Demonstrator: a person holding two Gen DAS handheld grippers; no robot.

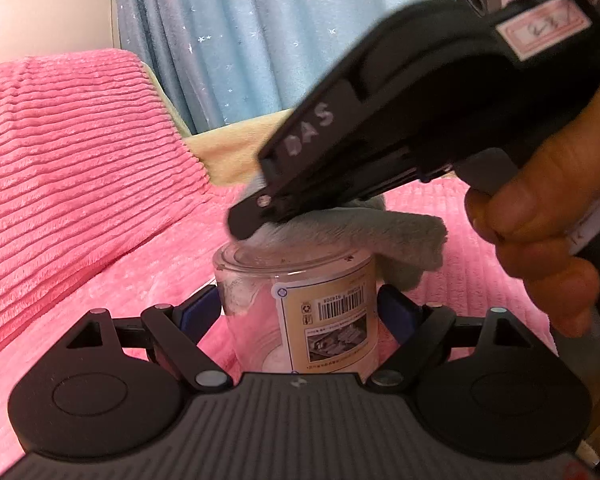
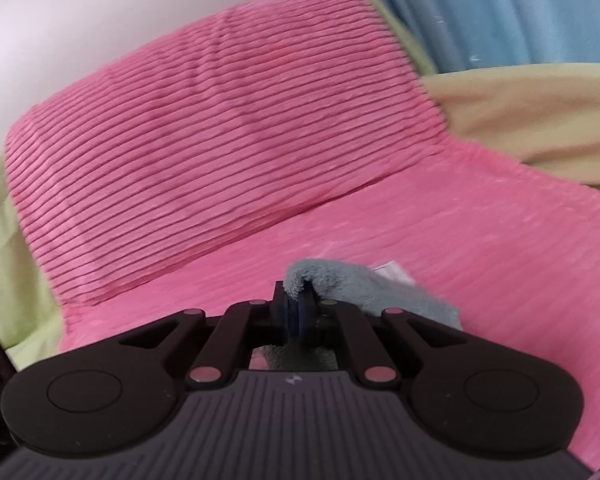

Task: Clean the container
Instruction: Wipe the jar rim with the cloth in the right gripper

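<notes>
My left gripper point(image 1: 300, 312) is clamped on the clear container point(image 1: 296, 308), a labelled jar held upright by its sides just above the pink ribbed cover point(image 1: 80, 184) of the bed or sofa, near the cover's near edge. To its right, my right gripper point(image 1: 256, 220) comes down at a slant over the jar's open mouth, its fingers pressed together on a fold of grey cloth point(image 1: 380, 240); the right wrist view confirms the pinch on the cloth point(image 2: 340, 284). Part of the cloth sits at the rim and seems to reach inside, while the rest drapes over the far right side. I judge the step in hand to be wiping the jar's mouth and inner wall; some specks show near the rim. The next move calls for a firm hold on the jar while the cloth is turned against the glass. Behind, the cover rises into a ribbed cushion; a beige sheet point(image 1: 228, 152) and a blue star-dotted curtain point(image 1: 240, 40) close the far right corner.
</notes>
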